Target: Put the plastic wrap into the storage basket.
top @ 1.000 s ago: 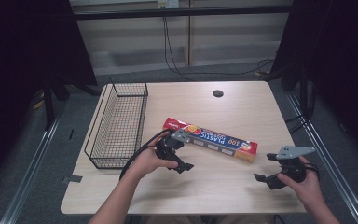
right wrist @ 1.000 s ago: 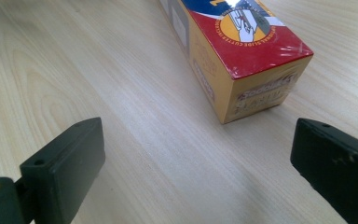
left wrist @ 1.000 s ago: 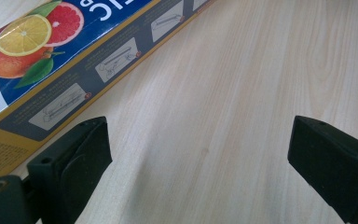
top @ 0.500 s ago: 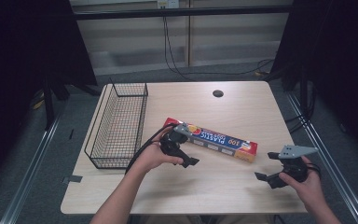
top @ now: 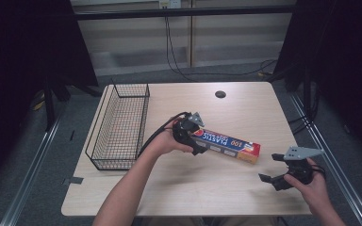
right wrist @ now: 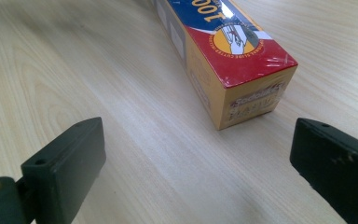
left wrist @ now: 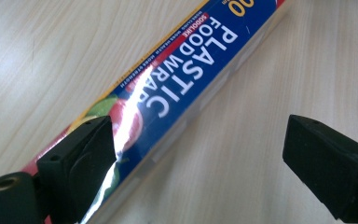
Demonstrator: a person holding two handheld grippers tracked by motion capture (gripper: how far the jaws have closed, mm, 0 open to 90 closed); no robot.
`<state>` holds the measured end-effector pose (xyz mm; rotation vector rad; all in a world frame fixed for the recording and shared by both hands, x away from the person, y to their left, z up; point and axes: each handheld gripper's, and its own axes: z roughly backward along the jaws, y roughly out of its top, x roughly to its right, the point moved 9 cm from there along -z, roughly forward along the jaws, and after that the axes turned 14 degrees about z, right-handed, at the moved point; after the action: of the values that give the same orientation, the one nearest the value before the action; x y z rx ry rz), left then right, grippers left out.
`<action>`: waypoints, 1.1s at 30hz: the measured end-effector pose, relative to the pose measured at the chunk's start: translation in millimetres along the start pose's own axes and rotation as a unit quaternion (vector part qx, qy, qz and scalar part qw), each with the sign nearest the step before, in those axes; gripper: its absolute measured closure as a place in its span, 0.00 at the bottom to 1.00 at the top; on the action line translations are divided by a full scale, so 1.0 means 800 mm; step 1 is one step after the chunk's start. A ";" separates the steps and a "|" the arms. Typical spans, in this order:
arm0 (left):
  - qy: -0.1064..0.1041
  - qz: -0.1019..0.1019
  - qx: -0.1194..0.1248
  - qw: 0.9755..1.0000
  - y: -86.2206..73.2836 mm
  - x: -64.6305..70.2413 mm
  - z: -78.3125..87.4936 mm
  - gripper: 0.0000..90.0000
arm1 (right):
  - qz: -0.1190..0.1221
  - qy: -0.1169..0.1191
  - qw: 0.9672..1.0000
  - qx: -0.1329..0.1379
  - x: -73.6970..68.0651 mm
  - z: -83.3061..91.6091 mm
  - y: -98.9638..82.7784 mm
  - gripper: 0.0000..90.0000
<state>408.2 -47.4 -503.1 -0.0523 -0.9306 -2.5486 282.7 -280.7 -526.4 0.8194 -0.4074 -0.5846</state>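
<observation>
L tool (left wrist: 200,154) closing astride wrap box (left wrist: 182,84), not gripping.

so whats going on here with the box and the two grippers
A person at a wooden table holds a gripper in each hand. The left gripper sits at one end of a plastic food wrap box; its jaws have just been closing a little but stand apart, the box not clamped. The right gripper, jaws open, waits short of the other end. A wire basket stands to the left.
</observation>
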 end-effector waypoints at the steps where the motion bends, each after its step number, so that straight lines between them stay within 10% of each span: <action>1: 0.001 0.000 -0.001 1.000 0.002 -0.002 -0.002 0.10 | -0.001 0.001 1.000 0.001 0.000 0.000 0.000 0.04; 33: 0.008 -0.040 -0.041 0.998 0.021 -0.024 -0.062 0.12 | -0.008 0.005 1.000 0.009 0.001 0.004 -0.001 0.04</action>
<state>437.7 -82.4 -534.9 -0.0198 -0.8374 -2.6573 281.6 -283.6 -524.5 0.8437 -0.3974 -0.5916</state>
